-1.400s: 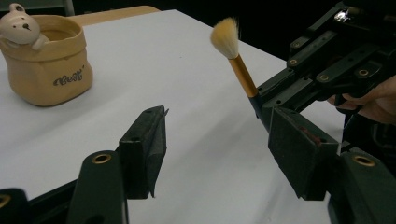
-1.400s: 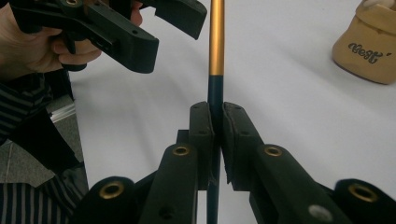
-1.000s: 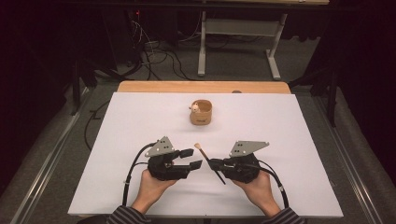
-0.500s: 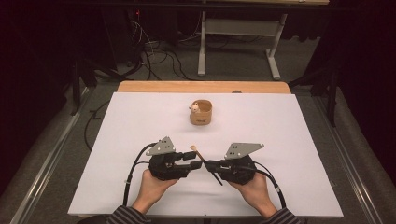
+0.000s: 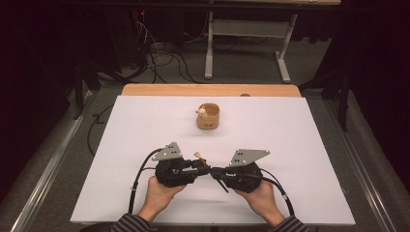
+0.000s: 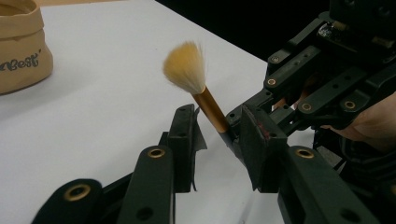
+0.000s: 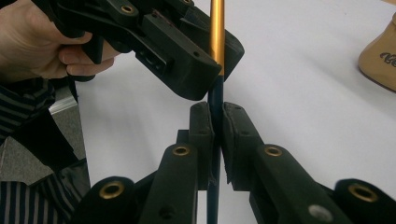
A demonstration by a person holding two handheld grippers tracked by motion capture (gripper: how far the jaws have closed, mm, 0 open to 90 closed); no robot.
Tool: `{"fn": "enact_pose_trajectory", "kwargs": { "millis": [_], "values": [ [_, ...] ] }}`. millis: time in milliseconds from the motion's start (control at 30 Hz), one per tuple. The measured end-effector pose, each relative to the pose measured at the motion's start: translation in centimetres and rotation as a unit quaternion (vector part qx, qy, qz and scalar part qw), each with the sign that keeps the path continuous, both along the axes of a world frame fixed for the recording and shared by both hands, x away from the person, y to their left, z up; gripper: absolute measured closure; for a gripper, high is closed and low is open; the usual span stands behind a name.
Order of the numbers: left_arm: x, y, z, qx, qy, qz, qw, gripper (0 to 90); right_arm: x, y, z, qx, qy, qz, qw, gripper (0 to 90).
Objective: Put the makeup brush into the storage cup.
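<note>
A soft-bristled makeup brush with gold ferrule and dark handle (image 6: pixel 205 100) hangs mid-handover, near the tan paper pouch (image 5: pixel 208 116). The right claw (image 7: pixel 214 122) clenches its handle; the left claw (image 6: pixel 215 140) has been closing around it, not yet pinching, and seemingly must grip next.

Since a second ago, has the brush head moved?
Yes. In the high view the brush head sits lower left, farther from the pouch, nearer the left gripper.

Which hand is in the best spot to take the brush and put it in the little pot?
Probably the left. Its fingers have been closing around the brush near the bristles, not pressing yet. The right gripper still clamps the dark handle and must let go. The pot stands straight ahead.
</note>
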State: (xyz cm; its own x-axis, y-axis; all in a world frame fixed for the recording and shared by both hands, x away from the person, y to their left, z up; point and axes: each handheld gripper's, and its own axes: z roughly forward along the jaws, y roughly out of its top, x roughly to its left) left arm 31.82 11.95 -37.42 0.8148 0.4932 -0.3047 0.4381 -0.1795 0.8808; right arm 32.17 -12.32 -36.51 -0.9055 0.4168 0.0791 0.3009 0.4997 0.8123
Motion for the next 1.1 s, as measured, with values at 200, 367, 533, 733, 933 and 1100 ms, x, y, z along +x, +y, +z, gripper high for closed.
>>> {"fn": "enact_pose_trajectory", "kwargs": {
  "millis": [200,367,533,733,933,1100],
  "values": [
    [-0.09,0.05,0.09,-0.01,0.0,-0.002,0.9999,71.3,-0.15,0.14,-0.04,-0.002,-0.004,0.001,1.0,85.2],
    [-0.11,0.07,0.03,-0.016,-0.005,-0.004,0.9999,73.9,-0.25,0.2,-0.03,0.001,-0.01,0.002,0.9999,85.2],
    [-0.18,0.07,0.09,-0.021,-0.005,-0.009,0.9997,76.6,-0.33,0.43,-0.2,-0.005,-0.012,0.006,0.9999,85.2],
    [-0.22,-0.01,0.14,-0.028,-0.005,-0.012,0.9995,80.6,-0.46,0.37,-0.07,-0.001,-0.015,0.009,0.9998,85.2],
    [-0.49,-0.13,0.29,-0.028,-0.014,-0.015,0.9994,82.3,-0.55,0.33,0.06,0.007,-0.015,0.01,0.9998,85.2],
    [-0.67,-0.33,0.19,-0.023,-0.023,-0.023,0.9992,82.8,-0.73,0.32,0.02,0.007,-0.017,0.012,0.9998,85.2]
  ]
}}
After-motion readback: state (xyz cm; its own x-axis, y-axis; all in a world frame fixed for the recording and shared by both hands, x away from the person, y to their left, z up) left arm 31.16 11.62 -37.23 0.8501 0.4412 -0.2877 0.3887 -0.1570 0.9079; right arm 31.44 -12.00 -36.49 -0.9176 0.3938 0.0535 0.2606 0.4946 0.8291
